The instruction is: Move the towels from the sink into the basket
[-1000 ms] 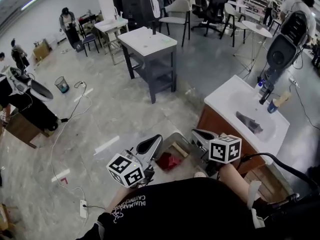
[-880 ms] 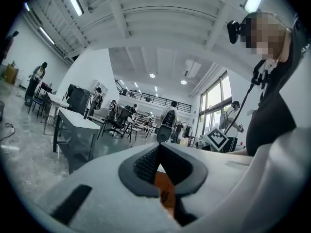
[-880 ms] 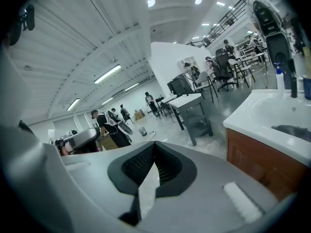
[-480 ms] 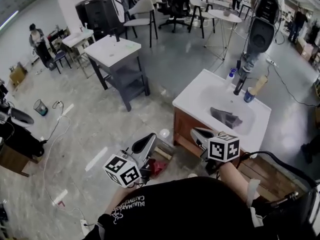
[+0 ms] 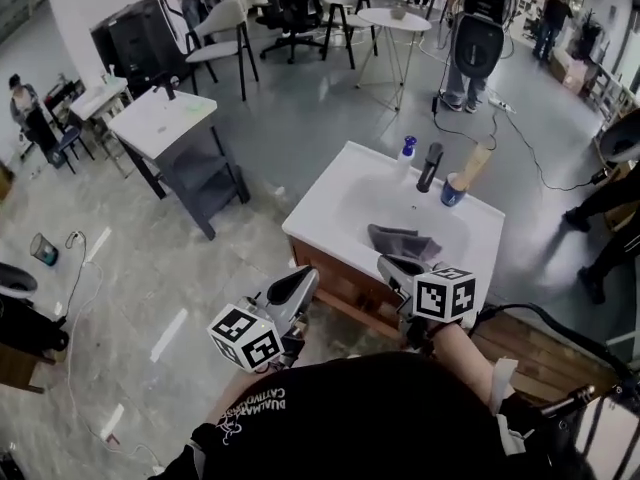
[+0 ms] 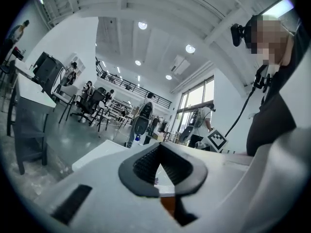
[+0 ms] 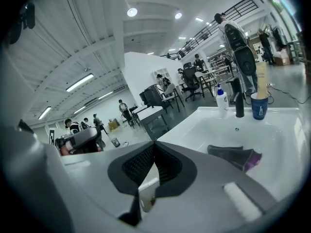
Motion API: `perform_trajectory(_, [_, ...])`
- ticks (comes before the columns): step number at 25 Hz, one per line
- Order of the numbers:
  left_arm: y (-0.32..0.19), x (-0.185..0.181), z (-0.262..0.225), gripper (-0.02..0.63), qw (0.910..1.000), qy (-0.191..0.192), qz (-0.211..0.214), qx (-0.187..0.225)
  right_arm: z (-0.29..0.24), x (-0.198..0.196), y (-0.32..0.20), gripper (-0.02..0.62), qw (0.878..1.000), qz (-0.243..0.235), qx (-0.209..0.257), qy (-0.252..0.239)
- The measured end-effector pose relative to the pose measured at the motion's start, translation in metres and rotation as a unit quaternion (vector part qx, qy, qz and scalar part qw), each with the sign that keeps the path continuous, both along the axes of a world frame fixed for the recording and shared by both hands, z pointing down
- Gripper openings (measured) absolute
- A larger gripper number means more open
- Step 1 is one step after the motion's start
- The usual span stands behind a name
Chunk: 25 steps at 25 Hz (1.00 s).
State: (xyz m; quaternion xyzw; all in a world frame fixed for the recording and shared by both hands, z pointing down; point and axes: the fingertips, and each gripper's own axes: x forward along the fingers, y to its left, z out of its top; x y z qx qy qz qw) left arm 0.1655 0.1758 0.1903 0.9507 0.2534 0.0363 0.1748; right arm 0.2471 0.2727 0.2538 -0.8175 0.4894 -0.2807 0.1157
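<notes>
A dark grey towel [image 5: 402, 241] lies crumpled in the basin of the white sink [image 5: 330, 200]; in the right gripper view the towel [image 7: 237, 155] shows a purple edge. My right gripper [image 5: 391, 264] hovers just in front of the sink's near edge, a little short of the towel, its jaws shut and empty [image 7: 154, 145]. My left gripper [image 5: 299, 278] hangs lower left, beside the wooden cabinet, also shut with nothing in it [image 6: 159, 147]. No basket shows in any view now.
A black faucet [image 5: 430, 166], a blue cup [image 5: 455, 190] with a pale stick in it and a soap bottle [image 5: 405, 149] stand at the sink's back. A grey side table [image 5: 165, 123] is to the far left. People and chairs fill the background.
The view has swung toward the sink, which now sits straight ahead and closer. The floor basket with the red cloth has dropped out of sight. Both grippers stay shut.
</notes>
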Motion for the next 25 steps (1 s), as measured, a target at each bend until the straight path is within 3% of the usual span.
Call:
perform_trajectory(15, [0.071,0.148,0.039,0.003,0.9974,-0.013,0.069,-0.011,0.040,0.131,0.072,0.006,0.999,0.046,-0.011,-0.009])
perform_trajectory(20, [0.088,0.174,0.059,0.003,0.9956,-0.036,0.086,0.003,0.060,0.166,0.091,0.006,0.997,0.065,-0.030,0.010])
perform_trajectory(25, [0.095,0.192,0.079,0.003,0.9935,-0.068,0.091,0.011,0.087,0.192,0.108,0.006,0.996,0.088,-0.019,-0.026])
